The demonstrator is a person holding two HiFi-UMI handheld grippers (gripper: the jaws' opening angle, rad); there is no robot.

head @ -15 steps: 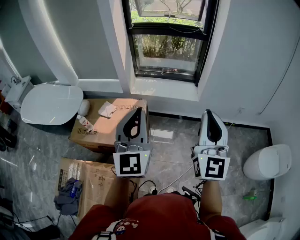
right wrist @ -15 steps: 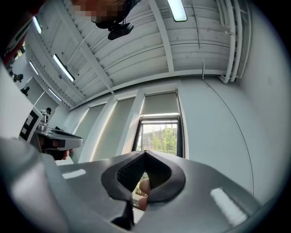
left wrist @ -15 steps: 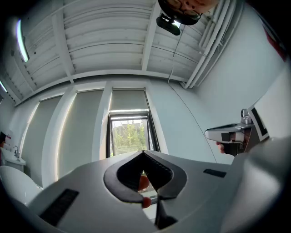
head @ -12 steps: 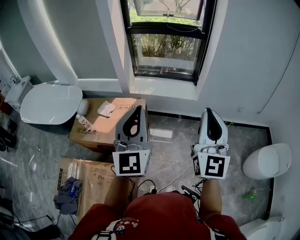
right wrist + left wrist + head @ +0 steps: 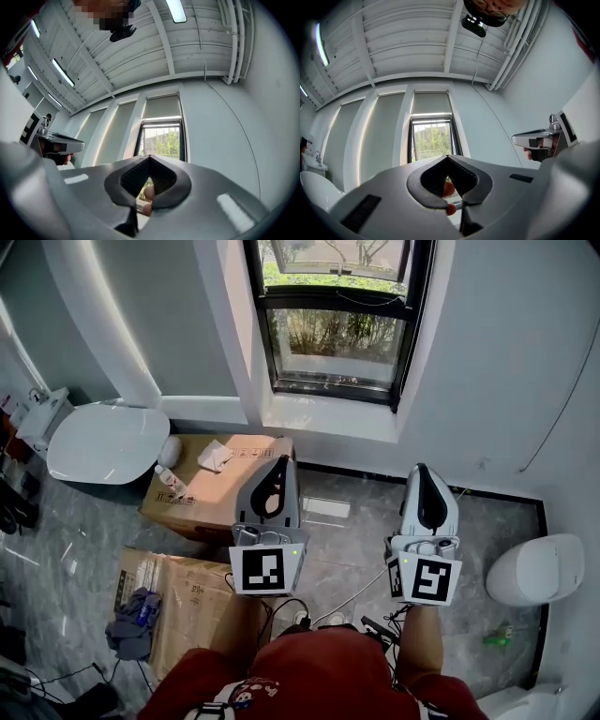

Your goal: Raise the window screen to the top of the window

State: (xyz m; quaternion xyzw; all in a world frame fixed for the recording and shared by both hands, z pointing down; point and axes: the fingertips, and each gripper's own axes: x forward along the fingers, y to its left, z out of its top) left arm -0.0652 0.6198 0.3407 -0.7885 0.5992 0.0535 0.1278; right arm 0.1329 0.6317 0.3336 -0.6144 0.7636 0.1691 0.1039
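Note:
The black-framed window (image 5: 337,334) is set in the far wall, above a white sill. In the gripper views a grey screen (image 5: 431,103) covers only its top part, with trees visible through the glass below. The same screen (image 5: 161,107) shows in the right gripper view. My left gripper (image 5: 280,461) and right gripper (image 5: 424,469) are held side by side at waist height. Both point toward the window and are well short of it. Each is shut with nothing between its jaws, as the left gripper (image 5: 448,157) and right gripper (image 5: 150,156) show in their own views.
Two cardboard boxes (image 5: 220,486) sit on the floor at the left, with a small bottle (image 5: 170,481) and a cloth on the nearer-to-window one. A white toilet lid (image 5: 108,444) is far left and another white fixture (image 5: 536,568) at the right. Cables (image 5: 309,615) lie by my feet.
Both grippers stay shut and keep nearly the same place. The head view has shifted slightly, so they sit a little lower in the picture.

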